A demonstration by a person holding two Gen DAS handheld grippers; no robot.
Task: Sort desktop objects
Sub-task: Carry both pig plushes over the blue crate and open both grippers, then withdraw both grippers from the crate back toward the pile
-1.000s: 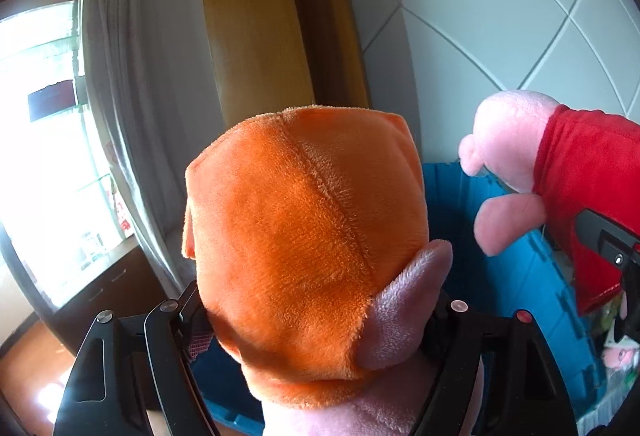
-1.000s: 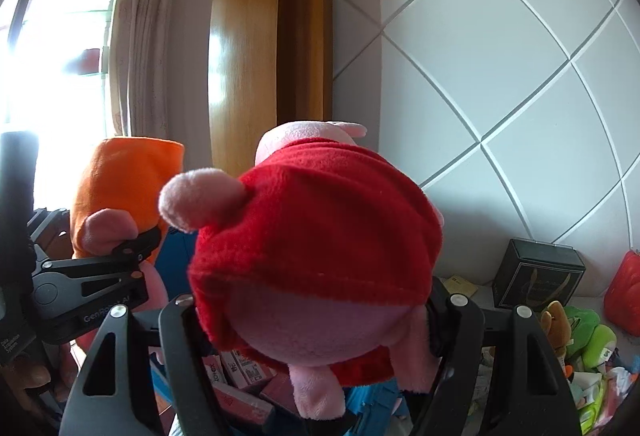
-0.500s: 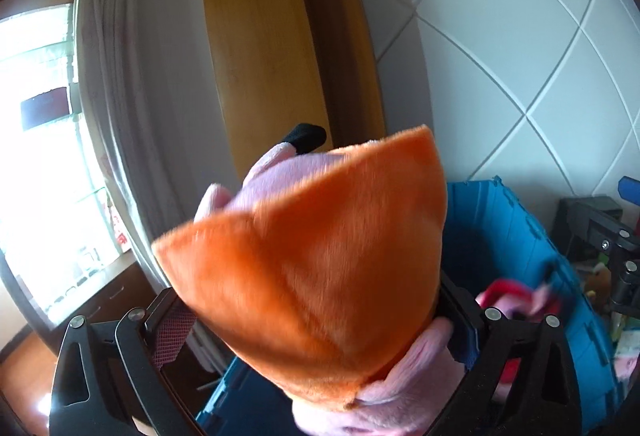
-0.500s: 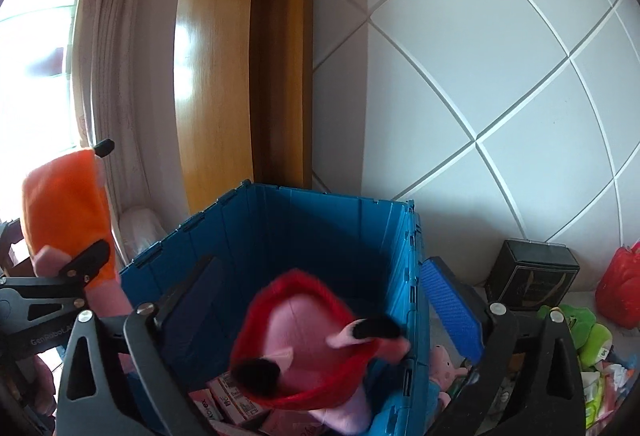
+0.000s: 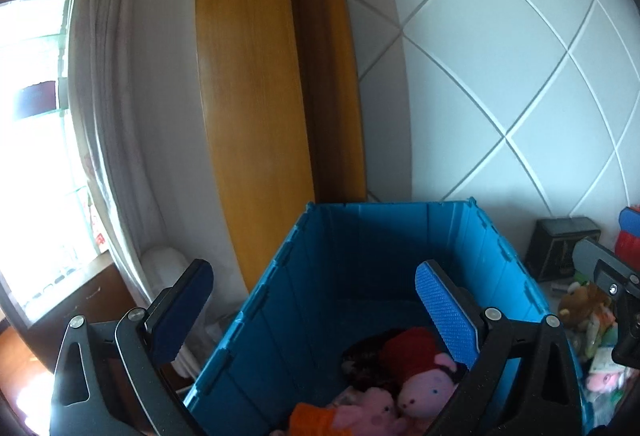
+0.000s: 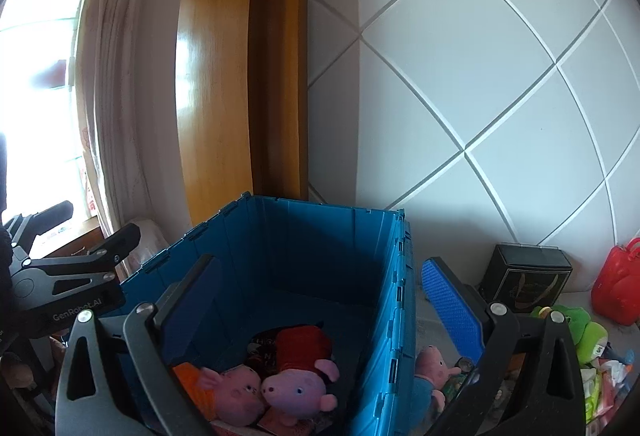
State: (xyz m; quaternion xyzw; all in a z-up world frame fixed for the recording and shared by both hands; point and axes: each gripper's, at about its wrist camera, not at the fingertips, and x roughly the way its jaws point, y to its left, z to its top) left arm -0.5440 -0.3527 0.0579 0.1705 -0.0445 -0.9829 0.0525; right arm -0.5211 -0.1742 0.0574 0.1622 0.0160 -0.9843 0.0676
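Observation:
A blue plastic crate [image 5: 360, 256] [image 6: 384, 308] stands against the tiled wall. Inside lie a pink pig plush in a red dress [image 5: 420, 384] [image 6: 300, 380] and a pink pig plush in an orange dress [image 5: 352, 416] [image 6: 224, 392], side by side on the bottom. My left gripper [image 5: 316, 320] is open and empty above the crate's left side. My right gripper [image 6: 320, 312] is open and empty above the crate's right wall. The left gripper's body also shows in the right wrist view [image 6: 72, 276].
A small pig plush in blue [image 6: 432, 368], a black box [image 6: 524, 276], a red bag [image 6: 616, 284] and green plush toys [image 6: 580, 328] lie on the table right of the crate. A wooden post [image 5: 256, 75] and curtain [image 5: 108, 115] stand behind.
Both grippers opened and let go of their plush pigs. The red-dress pig fell first, then the orange-dress pig; both now lie in the crate.

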